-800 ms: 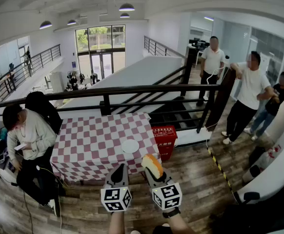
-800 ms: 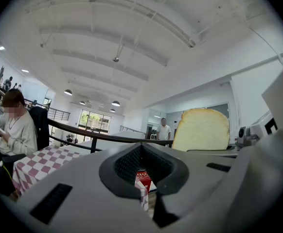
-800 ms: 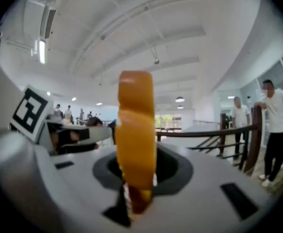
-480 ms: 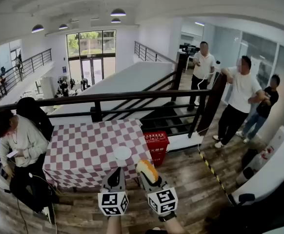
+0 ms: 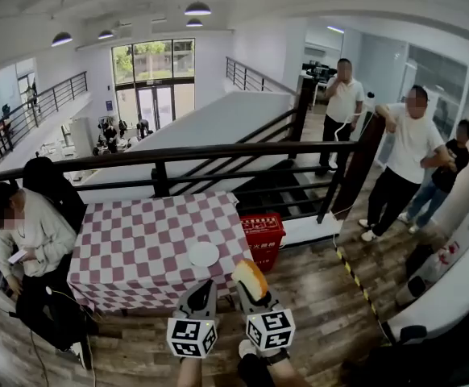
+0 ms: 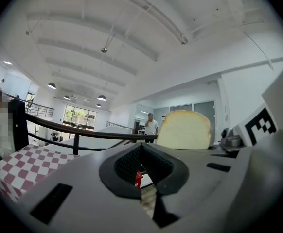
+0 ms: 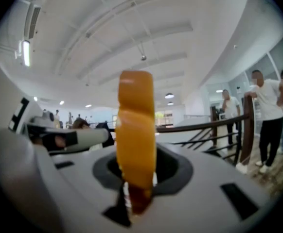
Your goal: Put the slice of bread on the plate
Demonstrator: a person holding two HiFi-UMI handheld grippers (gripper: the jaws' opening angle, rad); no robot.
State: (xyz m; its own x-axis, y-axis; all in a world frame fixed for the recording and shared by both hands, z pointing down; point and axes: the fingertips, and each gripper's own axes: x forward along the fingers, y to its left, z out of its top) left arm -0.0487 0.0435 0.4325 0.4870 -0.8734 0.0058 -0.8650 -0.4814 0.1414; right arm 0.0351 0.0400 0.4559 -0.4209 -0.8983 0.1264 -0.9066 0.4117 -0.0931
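A slice of bread [image 5: 251,279] with an orange-brown crust stands on edge in my right gripper [image 5: 255,293], which is shut on it. In the right gripper view the bread [image 7: 136,144] fills the middle, edge on, clamped low between the jaws of the right gripper [image 7: 137,181]. My left gripper [image 5: 202,290] hangs just left of it, jaws together and empty. The left gripper view shows that gripper [image 6: 149,191] shut, with the bread's pale face [image 6: 184,130] off to its right. The white plate [image 5: 204,254] lies on the red-checked table [image 5: 138,240], near its front right corner, ahead of both grippers.
A person sits at the table's left side [image 5: 25,236]. A red crate [image 5: 265,230] stands by the table's right edge. A black railing [image 5: 218,148] runs behind, with stairs beyond. Three people stand at the right [image 5: 408,160]. Yellow-black tape [image 5: 351,274] marks the wooden floor.
The view has swung a little, so the table and plate sit slightly lower and further left. Both grippers keep their pose and the bread stays gripped.
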